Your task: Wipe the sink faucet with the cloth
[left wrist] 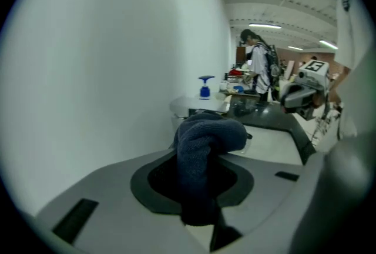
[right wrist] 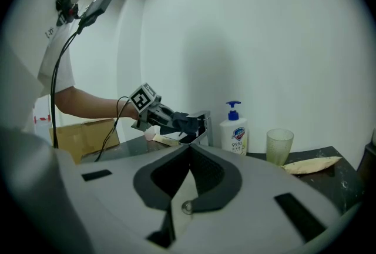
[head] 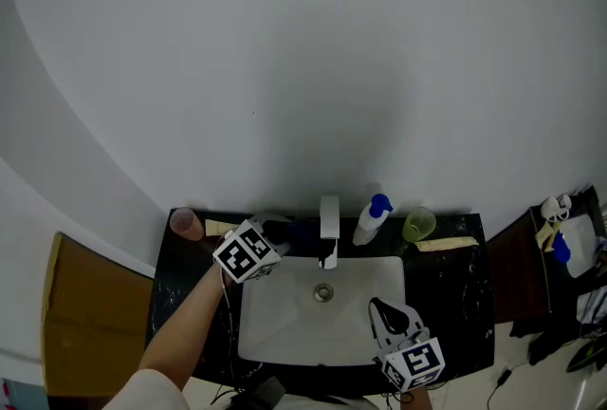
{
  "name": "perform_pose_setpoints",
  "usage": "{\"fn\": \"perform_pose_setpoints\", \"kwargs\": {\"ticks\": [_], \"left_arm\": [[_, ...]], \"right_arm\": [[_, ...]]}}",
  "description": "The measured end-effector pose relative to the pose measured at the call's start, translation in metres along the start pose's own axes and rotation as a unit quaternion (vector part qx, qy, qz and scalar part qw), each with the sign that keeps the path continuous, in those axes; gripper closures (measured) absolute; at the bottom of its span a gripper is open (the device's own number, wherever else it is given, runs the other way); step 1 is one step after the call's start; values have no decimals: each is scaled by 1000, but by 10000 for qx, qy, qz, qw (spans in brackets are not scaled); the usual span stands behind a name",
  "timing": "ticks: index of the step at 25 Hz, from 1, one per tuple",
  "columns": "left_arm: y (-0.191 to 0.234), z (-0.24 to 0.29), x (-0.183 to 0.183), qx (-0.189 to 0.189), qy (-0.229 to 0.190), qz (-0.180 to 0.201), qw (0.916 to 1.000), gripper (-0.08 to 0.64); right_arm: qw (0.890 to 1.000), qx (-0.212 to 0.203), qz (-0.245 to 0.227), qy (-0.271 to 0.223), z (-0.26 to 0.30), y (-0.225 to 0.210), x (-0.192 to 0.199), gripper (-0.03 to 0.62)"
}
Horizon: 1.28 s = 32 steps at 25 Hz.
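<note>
The chrome faucet (head: 329, 226) stands at the back of the white sink (head: 285, 323). My left gripper (head: 287, 238) is shut on a dark blue cloth (left wrist: 207, 141), whose bunched end lies against the left side of the faucet (right wrist: 203, 126). In the right gripper view the cloth (right wrist: 185, 123) covers part of the spout. The cloth hides the left jaw tips in the left gripper view. My right gripper (head: 381, 310) hovers over the sink's front right corner, shut and holding nothing, its jaw tips (right wrist: 189, 149) touching.
On the black counter (head: 455, 304) stand a soap bottle (head: 371, 220) with a blue pump, a green cup (head: 418, 225) and a yellowish strip (head: 446, 245). A pink cup (head: 186, 223) stands at the back left. A cardboard box (head: 95, 313) is to the left, a cluttered side table (head: 569, 247) to the right.
</note>
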<state>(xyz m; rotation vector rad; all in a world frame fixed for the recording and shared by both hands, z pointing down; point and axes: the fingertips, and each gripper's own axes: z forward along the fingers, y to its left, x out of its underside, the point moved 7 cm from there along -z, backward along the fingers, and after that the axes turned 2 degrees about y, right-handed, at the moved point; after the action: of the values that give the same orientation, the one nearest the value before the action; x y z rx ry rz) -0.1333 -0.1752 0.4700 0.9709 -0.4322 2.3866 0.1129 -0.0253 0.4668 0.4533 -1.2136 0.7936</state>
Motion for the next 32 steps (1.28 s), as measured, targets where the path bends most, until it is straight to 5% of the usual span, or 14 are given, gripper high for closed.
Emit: {"fn": "perform_pose_setpoints", "kwargs": {"ticks": [2, 6, 14, 19, 22, 32], "left_arm": [[-14, 9, -8, 257, -21, 286, 9993, 468], [-13, 40, -25, 95, -29, 483, 9988, 468], [22, 21, -10, -585, 147, -487, 9970, 468], [-9, 13, -14, 182, -202, 219, 9994, 468], [-19, 32, -20, 194, -283, 597, 9976, 468], [32, 18, -1, -796, -128, -570, 9951, 468]], "right_arm": [[10000, 4, 14, -2, 0, -1, 2, 586], [10000, 60, 39, 1, -2, -3, 2, 586], [10000, 34, 21, 53, -2, -5, 1, 586], [10000, -37, 8, 14, 3, -2, 0, 586], [10000, -30, -26, 28, 3, -2, -2, 586], [10000, 19, 23, 57, 1, -5, 4, 586]]}}
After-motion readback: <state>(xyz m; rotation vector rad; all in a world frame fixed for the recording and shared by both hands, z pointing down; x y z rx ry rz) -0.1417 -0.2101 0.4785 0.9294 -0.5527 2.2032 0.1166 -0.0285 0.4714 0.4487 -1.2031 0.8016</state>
